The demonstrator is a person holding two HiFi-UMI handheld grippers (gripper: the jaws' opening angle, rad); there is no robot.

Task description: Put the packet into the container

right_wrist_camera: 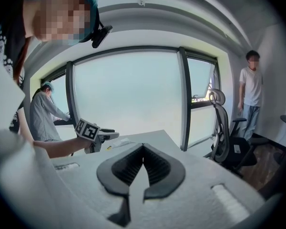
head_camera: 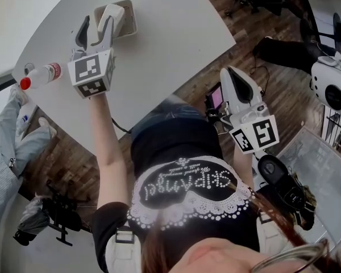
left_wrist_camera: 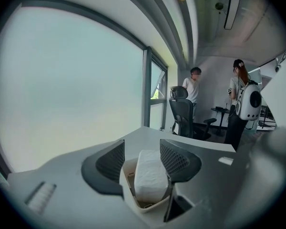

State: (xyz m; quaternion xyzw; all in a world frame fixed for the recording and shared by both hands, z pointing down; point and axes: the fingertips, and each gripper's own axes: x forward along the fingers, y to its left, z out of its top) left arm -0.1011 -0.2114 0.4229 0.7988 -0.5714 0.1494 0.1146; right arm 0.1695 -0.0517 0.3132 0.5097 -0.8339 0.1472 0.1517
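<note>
Resting in the cream container (left_wrist_camera: pixel 126 190), the packet (left_wrist_camera: pixel 150 175) looks white, crinkly, oblong.

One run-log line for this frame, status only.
left tongs: open above beige rectangular container | white packet: inside container, unheld | right tongs: shut, empty

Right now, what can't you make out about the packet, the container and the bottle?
- Head view: most of the inside of the container, covered by the left gripper.
- Left gripper view: whether the packet touches the jaw beside it, because that jaw overlaps its edge.
- Head view: the label on the bottle, too small to read.
</note>
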